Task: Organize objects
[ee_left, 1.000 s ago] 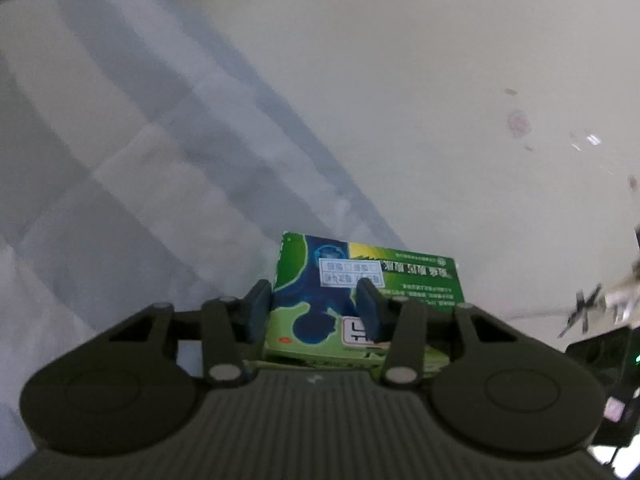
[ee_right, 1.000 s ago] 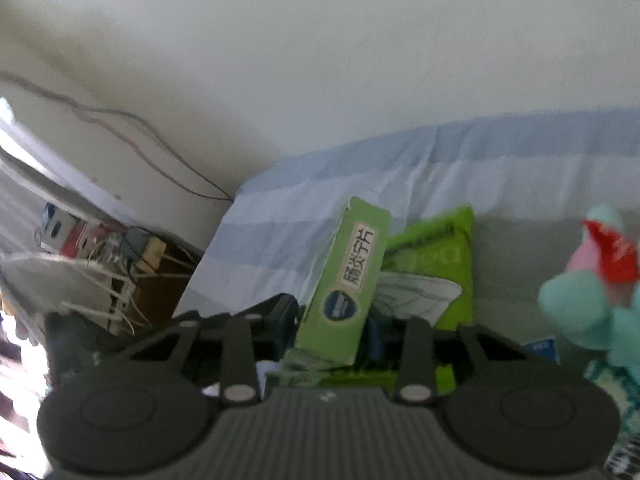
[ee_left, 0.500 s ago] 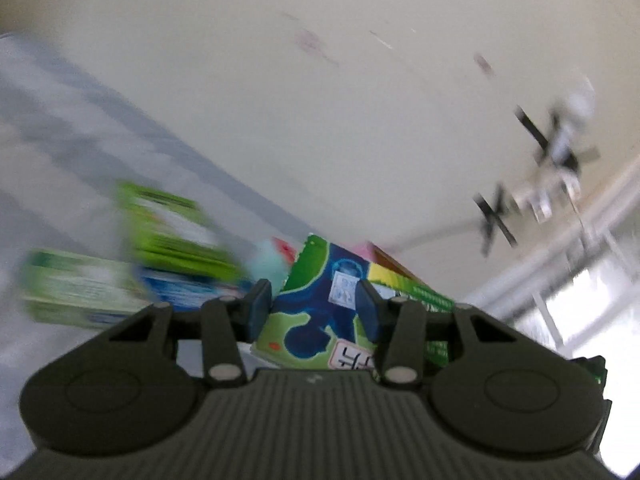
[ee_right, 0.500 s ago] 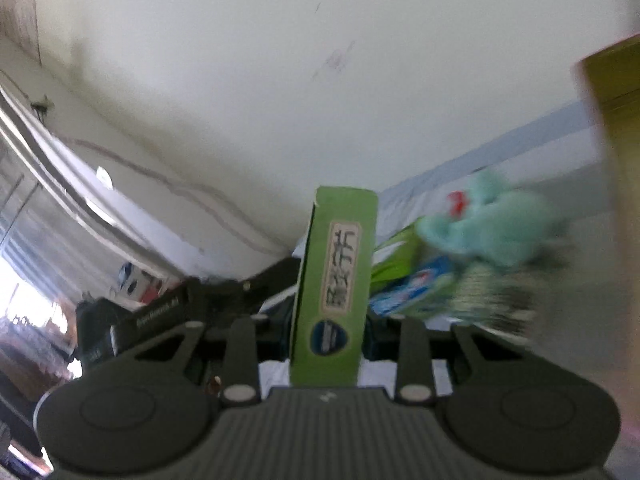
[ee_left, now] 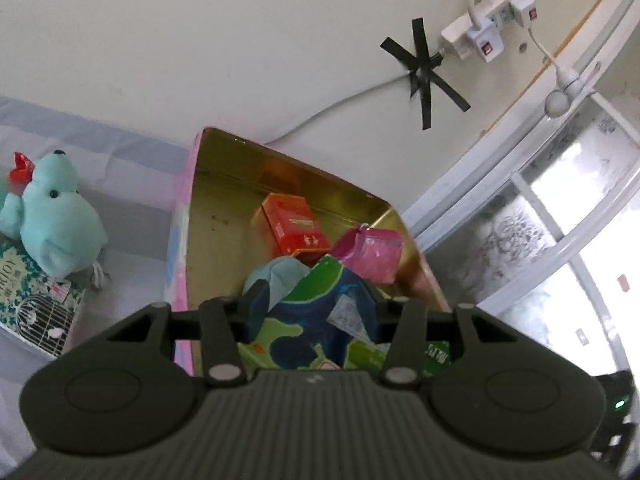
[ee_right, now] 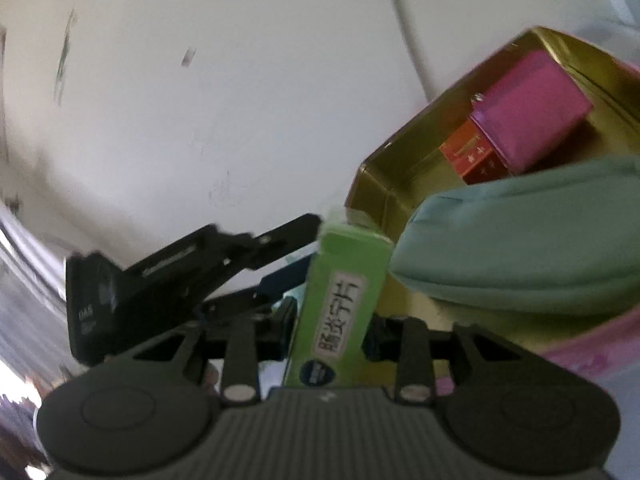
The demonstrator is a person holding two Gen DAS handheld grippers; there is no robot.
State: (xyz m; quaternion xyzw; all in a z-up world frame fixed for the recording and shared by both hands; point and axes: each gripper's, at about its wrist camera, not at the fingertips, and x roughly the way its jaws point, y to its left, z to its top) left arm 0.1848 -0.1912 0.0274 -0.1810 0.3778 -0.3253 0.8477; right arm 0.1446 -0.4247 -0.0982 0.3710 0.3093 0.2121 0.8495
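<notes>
My left gripper (ee_left: 314,306) is shut on a green and blue medicine box (ee_left: 320,320) and holds it over the near end of a gold-lined pink tin (ee_left: 218,208). The tin holds an orange-red box (ee_left: 292,228), a magenta packet (ee_left: 370,254) and a pale teal pouch (ee_left: 276,276). My right gripper (ee_right: 332,328) is shut on a light green medicine box (ee_right: 340,312), held upright beside the same tin (ee_right: 384,192). The teal pouch (ee_right: 520,240), magenta packet (ee_right: 532,112) and red box (ee_right: 468,152) also show in the right wrist view.
A mint plush toy (ee_left: 56,220) sits on a patterned box (ee_left: 28,304) on the striped bedsheet (ee_left: 128,184), left of the tin. A wall with a taped cable (ee_left: 424,72) and power strip (ee_left: 488,28) stands behind. The other gripper's black body (ee_right: 168,280) is close on the left.
Both grippers have swung from the bedsheet to the tin, each carrying its box. The tin and its contents have come into view.
</notes>
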